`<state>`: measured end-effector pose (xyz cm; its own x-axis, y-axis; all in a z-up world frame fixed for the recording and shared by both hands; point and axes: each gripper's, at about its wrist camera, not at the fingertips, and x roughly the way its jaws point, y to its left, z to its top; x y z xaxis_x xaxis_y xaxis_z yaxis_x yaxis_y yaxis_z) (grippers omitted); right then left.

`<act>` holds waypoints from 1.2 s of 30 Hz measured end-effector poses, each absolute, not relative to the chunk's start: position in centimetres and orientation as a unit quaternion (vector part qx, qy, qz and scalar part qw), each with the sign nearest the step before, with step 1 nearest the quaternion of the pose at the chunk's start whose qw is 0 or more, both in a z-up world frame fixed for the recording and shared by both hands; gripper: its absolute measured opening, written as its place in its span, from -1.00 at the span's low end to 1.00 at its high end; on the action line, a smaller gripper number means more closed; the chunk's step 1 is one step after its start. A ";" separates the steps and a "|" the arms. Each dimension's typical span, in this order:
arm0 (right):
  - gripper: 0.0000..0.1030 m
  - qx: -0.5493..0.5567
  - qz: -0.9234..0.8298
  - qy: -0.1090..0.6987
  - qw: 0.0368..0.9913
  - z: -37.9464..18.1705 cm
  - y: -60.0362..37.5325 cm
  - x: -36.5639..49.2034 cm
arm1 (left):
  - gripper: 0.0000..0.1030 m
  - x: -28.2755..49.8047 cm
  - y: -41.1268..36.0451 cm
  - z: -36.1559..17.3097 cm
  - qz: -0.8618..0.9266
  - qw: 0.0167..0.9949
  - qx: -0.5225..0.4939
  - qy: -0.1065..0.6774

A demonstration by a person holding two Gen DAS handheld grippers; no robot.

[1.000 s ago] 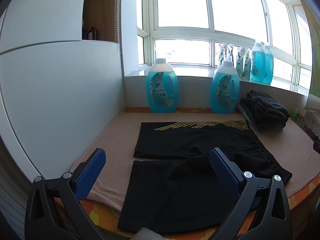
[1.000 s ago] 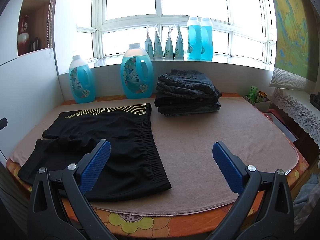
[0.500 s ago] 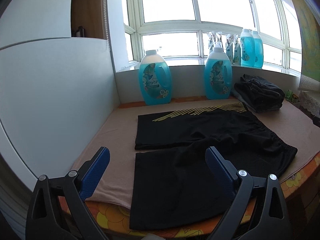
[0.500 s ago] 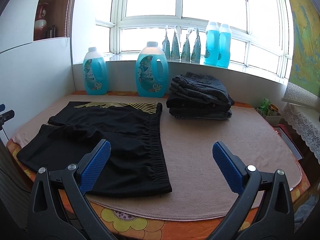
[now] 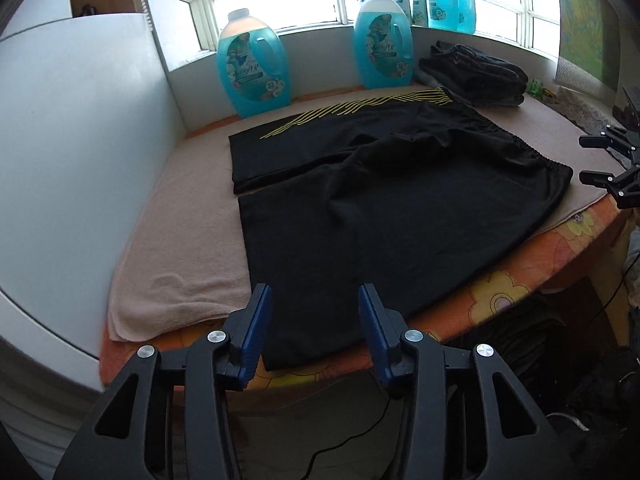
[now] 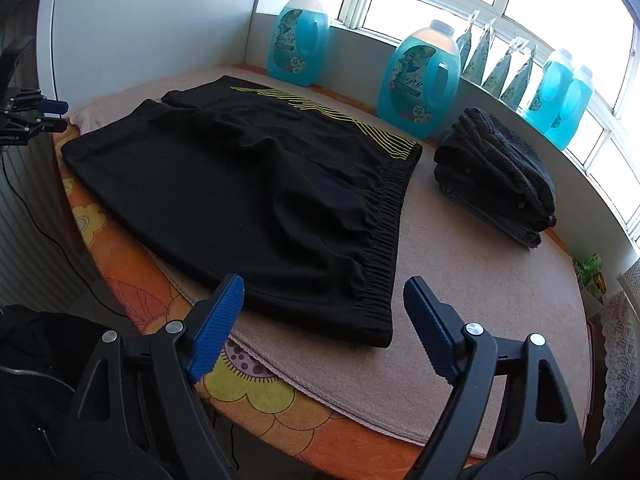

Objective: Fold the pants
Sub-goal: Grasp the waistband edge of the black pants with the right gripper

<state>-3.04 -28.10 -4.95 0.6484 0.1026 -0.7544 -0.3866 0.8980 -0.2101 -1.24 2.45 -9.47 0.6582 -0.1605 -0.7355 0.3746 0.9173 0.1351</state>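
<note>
Black shorts with yellow stripes (image 5: 380, 196) lie flat on a beige towel (image 5: 184, 248), both legs spread side by side; they also show in the right wrist view (image 6: 256, 196). My left gripper (image 5: 314, 300) is open and empty, just off the near leg's hem corner at the table's front edge. My right gripper (image 6: 324, 292) is open wide and empty, just short of the waistband's (image 6: 384, 248) near corner. Each gripper shows small in the other's view: the right one (image 5: 608, 168), the left one (image 6: 40, 116).
Two large blue detergent jugs (image 5: 254, 64) (image 5: 383, 42) stand at the back wall. A stack of folded dark pants (image 6: 500, 176) lies at the back right. Smaller blue bottles (image 6: 564, 100) and pouches stand on the windowsill. A white cabinet (image 5: 72, 160) borders the left.
Both grippers have tilted down and come closer to the shorts' near edge. My left gripper's jaws have narrowed; the right gripper's jaws have narrowed slightly. The shorts have not moved.
</note>
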 end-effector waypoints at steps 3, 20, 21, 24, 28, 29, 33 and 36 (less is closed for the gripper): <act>0.31 -0.193 0.159 0.423 0.871 -6.2 -27.4 -2.3 | -0.19 -1.5 1.8 -10.2 -0.169 0.887 0.152 0.403; 0.21 -0.294 0.221 0.467 0.804 -9.2 -23.5 0.3 | -0.21 -0.4 0.1 -12.8 -0.219 0.851 0.194 0.437; 0.20 -0.289 0.222 0.471 0.803 -9.3 -23.6 0.6 | -0.21 -0.3 0.0 -12.9 -0.222 0.848 0.196 0.439; -0.29 -0.275 0.234 0.484 0.797 -9.2 -23.6 1.2 | -0.20 -0.2 -0.4 -13.2 -0.229 0.844 0.202 0.442; -0.81 -0.274 0.226 0.483 0.800 -9.0 -23.3 1.4 | -0.15 -0.3 -1.0 -13.7 -0.238 0.839 0.214 0.441; -0.84 -0.274 0.224 0.481 0.802 -8.8 -23.4 1.5 | -0.15 -0.3 -1.1 -13.8 -0.236 0.839 0.218 0.440; -0.88 -0.253 0.214 0.473 0.817 -7.7 -23.8 2.4 | -0.12 0.2 -0.9 -13.8 -0.235 0.841 0.211 0.439; -0.89 -0.249 0.203 0.463 0.826 -6.9 -24.0 3.0 | -0.12 0.7 -0.7 -13.9 -0.235 0.842 0.201 0.443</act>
